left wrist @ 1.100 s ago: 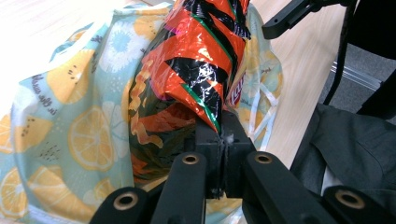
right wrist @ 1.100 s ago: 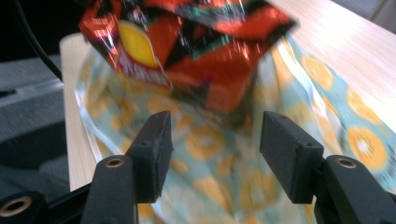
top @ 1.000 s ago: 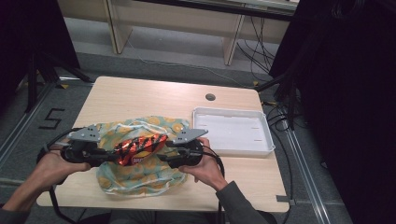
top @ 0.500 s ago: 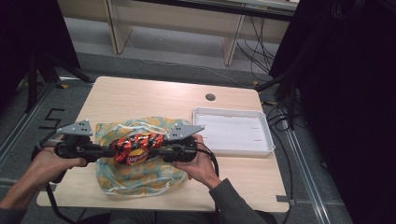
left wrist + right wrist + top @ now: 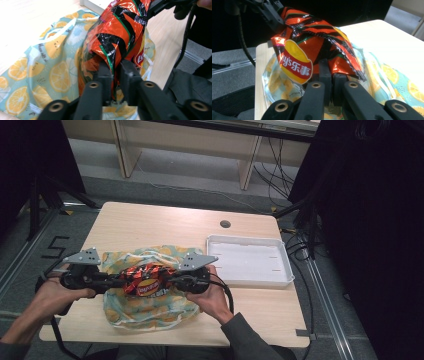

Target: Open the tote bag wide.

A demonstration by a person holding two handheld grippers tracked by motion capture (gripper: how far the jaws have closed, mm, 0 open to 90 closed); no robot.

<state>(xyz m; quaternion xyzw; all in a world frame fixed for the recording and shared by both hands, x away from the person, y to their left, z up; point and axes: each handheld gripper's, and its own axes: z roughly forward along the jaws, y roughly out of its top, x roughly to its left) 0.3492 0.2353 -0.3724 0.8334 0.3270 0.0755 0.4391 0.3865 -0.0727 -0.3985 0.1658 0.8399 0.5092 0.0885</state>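
Both claws clamped: left claw (image 5: 115, 75) and right claw (image 5: 329, 75) pinch opposite ends of the crisp bag (image 5: 146, 279), stretched between them above the lemon-print bag (image 5: 145, 307). Pulling harder risks tearing foil.

A crinkled, shiny orange-and-black foil crisp packet (image 5: 145, 279) with a red-and-yellow logo is stretched sideways, raised just above a pale blue plastic bag printed with orange slices (image 5: 145, 305). The bag lies rumpled and flattish on the worktop (image 5: 165, 222) near its front edge.
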